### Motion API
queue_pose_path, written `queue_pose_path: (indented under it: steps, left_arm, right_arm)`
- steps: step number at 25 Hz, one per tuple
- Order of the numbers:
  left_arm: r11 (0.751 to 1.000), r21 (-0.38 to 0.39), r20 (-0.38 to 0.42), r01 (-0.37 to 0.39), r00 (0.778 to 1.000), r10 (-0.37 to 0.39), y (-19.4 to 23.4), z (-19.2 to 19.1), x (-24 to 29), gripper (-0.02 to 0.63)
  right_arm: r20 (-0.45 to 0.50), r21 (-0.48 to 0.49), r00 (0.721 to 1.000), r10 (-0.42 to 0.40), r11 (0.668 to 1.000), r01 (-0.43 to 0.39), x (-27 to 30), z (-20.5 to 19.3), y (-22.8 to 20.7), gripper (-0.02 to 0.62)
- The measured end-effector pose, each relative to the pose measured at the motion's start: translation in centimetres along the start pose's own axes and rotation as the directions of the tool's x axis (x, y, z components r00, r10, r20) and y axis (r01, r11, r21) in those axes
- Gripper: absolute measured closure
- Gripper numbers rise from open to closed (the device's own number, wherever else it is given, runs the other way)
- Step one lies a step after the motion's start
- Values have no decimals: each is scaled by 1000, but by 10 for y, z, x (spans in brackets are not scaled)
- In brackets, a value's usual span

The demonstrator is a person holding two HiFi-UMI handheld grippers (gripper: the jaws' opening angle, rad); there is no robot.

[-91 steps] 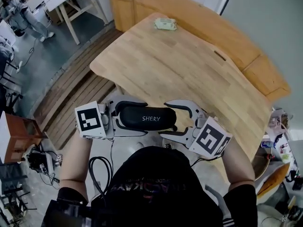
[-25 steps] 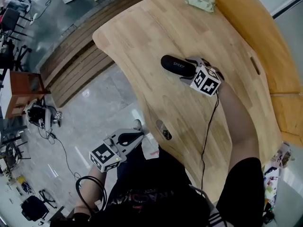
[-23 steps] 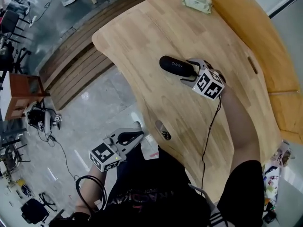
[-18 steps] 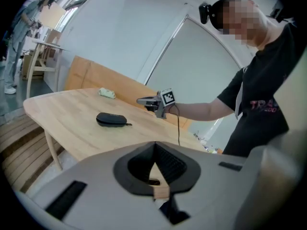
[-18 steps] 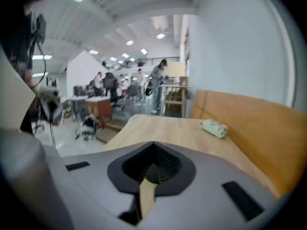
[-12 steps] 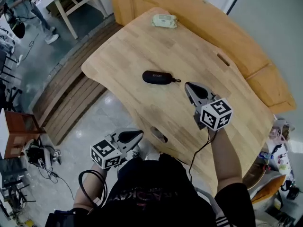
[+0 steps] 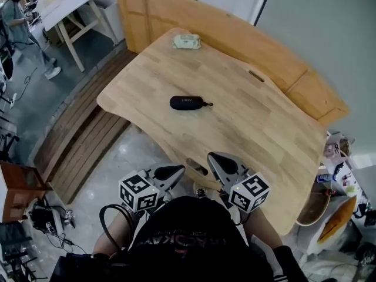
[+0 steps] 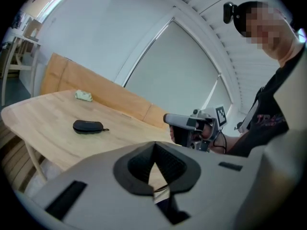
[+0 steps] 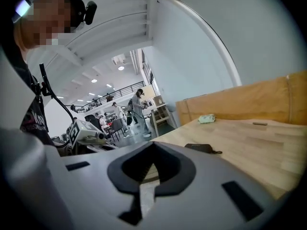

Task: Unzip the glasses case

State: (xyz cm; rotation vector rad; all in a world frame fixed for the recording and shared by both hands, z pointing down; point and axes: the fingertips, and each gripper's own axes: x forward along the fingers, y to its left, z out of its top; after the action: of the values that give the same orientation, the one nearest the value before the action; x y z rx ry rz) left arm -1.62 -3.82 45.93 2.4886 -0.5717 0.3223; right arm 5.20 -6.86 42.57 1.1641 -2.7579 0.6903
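The black glasses case [image 7: 187, 103] lies flat on the wooden table [image 7: 264, 128], zipper pull pointing right, with nothing touching it. Whether its zip is open I cannot tell. Both grippers hang close to my body, off the table's near edge and well short of the case. My left gripper [image 7: 176, 171] is shut and empty. My right gripper [image 7: 215, 158] is shut and empty beside it. The left gripper view shows the case [image 8: 88, 126] far off on the left and the right gripper [image 8: 188, 121] ahead. In the right gripper view the case [image 9: 200, 148] lies on the table beyond the shut jaws.
A pale green packet [image 7: 187, 40] sits at the table's far edge. A wooden bench [image 7: 235, 22] runs behind the table. A dark slot [image 7: 197, 168] is cut in the tabletop near its front edge. A white trestle table [image 7: 76, 4] and a person stand at the far left.
My right gripper let go of the case, shut, and pulled back up toward my body. The case stays alone on the table. My left gripper rose a little.
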Motion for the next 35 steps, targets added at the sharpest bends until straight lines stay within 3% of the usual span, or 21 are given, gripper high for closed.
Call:
queue_pose_path:
  steps: [6,13,23,35]
  left_arm:
    - [999,-20,4,34,999,-34,-15,-22,-9,595]
    - [999,-28,-19,34,999,-34,-17,-41,-22,595]
    - [998,29,-33,50,998,-49,-24,-41,-28,595]
    - [999,24,-40,45,998,-44,-23,-45,-35,597]
  right_arm:
    - [-48,40,999,5,999,-3,-3,-42,44,583]
    - [-127,-54,991,34,998,-41,3,-66,88,583]
    - [-92,-9,995,30,999,-31,1,-69,97,583]
    - [-79,16,996,44,999,-43,5,-71,102,583]
